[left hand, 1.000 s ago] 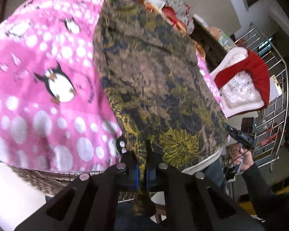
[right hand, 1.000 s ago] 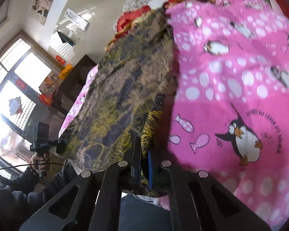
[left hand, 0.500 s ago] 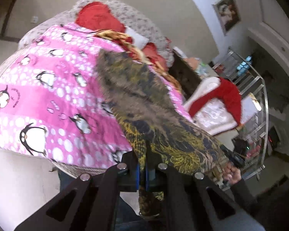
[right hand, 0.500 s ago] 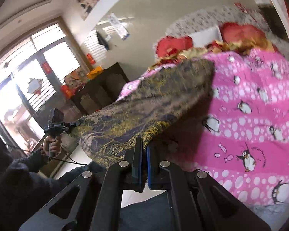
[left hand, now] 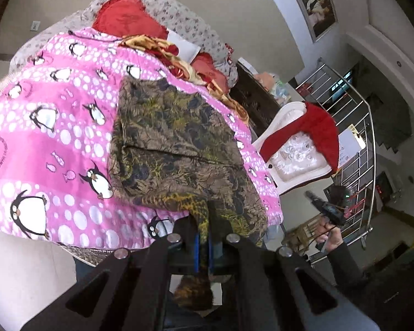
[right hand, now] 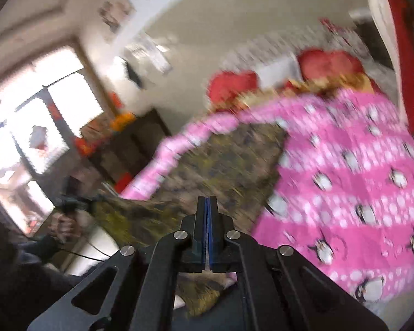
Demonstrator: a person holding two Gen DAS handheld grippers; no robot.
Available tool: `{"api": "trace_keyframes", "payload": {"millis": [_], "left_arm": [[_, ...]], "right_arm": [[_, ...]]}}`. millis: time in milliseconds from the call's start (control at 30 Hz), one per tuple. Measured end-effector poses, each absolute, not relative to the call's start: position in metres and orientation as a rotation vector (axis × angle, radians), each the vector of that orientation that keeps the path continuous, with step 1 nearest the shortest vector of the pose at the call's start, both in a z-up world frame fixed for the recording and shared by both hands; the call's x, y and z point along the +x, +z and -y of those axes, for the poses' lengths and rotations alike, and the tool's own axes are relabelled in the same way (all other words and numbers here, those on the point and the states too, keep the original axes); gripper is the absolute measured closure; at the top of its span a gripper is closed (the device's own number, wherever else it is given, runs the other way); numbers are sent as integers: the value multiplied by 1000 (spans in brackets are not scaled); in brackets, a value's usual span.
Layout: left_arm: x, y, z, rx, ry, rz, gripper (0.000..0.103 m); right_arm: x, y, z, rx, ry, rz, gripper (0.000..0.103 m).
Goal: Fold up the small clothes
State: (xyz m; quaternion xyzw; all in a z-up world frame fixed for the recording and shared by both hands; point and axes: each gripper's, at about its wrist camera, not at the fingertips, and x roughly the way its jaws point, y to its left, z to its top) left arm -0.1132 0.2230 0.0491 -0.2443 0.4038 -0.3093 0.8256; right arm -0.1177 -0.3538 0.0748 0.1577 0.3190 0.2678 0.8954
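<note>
Spread across the centre of the left wrist view: patterned brown-and-yellow garment (left hand: 176, 149), lying on a pink penguin blanket (left hand: 55, 138) covering the bed, one layer doubled over with a fold line running across the middle. Near hem pinched between the blue pads of the left claw (left hand: 203, 237) at lower centre, cloth bunched and trailing below the fingers. Red cushion (left hand: 124, 19) at top of frame; white-and-red chair (left hand: 300, 149) and metal railing (left hand: 367, 138) at right.

Blurred in the right wrist view: same garment (right hand: 220, 165) at centre, blanket (right hand: 358, 179) filling the right half, bright window (right hand: 41, 127) at left. Right claw (right hand: 207, 215) at lower centre, fingers pressed together, nothing visible between them, garment edge hanging beneath.
</note>
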Motion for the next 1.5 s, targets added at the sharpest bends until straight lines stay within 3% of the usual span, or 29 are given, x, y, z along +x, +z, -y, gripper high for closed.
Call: {"api": "trace_keyframes", "payload": {"millis": [133,300,767,933,967,1000,1167,1333,1500], "left_arm": [[-119,33,-232,-539,-626,-872,99],[-116,12,-242,-585,-568,-905,100],[-115,14,-232,-562,-586,-892,100],[-116,12,-233,-575,-579,-889,100],[-117,12,-234,-576,-579,-887,100],[-117,13,-234,-577,-581,-885,100],[-120,16,-237,-591,-596,-871,99],[-117,21,-245,-643,-597,-842,99],[-84,28,-235,-685,-569,-810,99]], "right_arm": [[-112,28,329,290,519,-859,89],[-141,-17,302,298,555,-940,71],[-160,-79,272,298,575,-1048,64],[-149,-90,266,346,606,-1021,65],[-150,-89,266,341,608,-1020,74],[-150,-88,264,342,624,-1023,92],[-169,-50,274,323,688,-931,93],[-181,23,308,353,720,-744,93],[-137,68,332,378,673,-578,93]]}}
